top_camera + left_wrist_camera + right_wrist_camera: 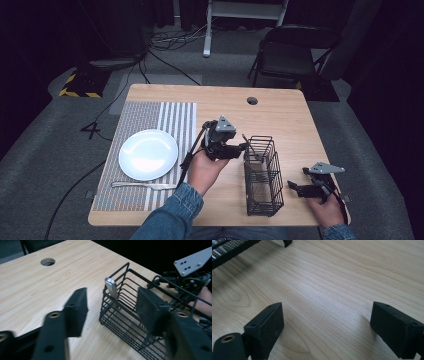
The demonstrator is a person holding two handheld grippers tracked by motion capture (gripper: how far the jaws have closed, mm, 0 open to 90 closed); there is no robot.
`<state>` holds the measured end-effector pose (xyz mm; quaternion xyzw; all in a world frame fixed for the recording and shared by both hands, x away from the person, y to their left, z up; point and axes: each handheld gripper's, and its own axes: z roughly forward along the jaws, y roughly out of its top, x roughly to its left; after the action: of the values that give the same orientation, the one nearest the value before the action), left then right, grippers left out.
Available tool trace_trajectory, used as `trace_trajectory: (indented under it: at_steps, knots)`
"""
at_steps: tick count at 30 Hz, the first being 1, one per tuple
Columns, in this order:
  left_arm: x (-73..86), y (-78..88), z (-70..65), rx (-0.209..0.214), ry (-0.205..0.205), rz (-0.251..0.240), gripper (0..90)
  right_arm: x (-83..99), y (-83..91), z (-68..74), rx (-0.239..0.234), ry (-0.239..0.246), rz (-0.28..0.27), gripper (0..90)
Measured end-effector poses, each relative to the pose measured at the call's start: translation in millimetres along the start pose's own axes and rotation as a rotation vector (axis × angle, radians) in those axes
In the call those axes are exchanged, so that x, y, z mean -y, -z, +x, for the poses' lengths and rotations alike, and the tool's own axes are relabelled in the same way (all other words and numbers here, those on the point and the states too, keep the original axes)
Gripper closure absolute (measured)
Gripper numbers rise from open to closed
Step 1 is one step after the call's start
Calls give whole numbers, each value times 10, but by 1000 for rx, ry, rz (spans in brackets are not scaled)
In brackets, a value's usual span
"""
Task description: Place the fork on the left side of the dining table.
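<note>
My left gripper sits nearest, jaws spread wide and empty, just beside the black wire basket. A metal utensil handle leans upright in the basket's near corner. My right gripper, also wide open and empty, hovers over bare table. Risk, I judge: one jaw catches the basket rim and tips it.

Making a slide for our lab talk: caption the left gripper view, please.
Open left gripper approaching a metal utensil handle standing in the black wire basket.
</note>
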<state>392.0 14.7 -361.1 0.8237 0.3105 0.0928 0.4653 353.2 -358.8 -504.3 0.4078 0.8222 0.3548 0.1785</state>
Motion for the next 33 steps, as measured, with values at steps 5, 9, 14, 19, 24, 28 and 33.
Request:
trace_trajectory:
  at_steps: [5,9,14,19,24,28,33]
  knots:
    - [-15,-86,21,31,25,4,571,1,1,3,1,2,-2,122]
    - [-35,-129,40,67,54,15,646,1,1,3,2,2,-2,123]
    - [-76,-133,14,69,39,34,748,2,2,5,1,4,-3,127]
    - [-123,-116,-11,78,37,51,793,2,3,6,0,5,-3,129]
    - [-149,-93,-26,81,25,53,820,4,6,7,0,6,-3,135]
    - [-193,-59,-58,95,9,40,856,4,7,8,0,7,-4,137]
    - [-269,11,-103,121,-3,20,859,4,7,8,0,7,-4,137]
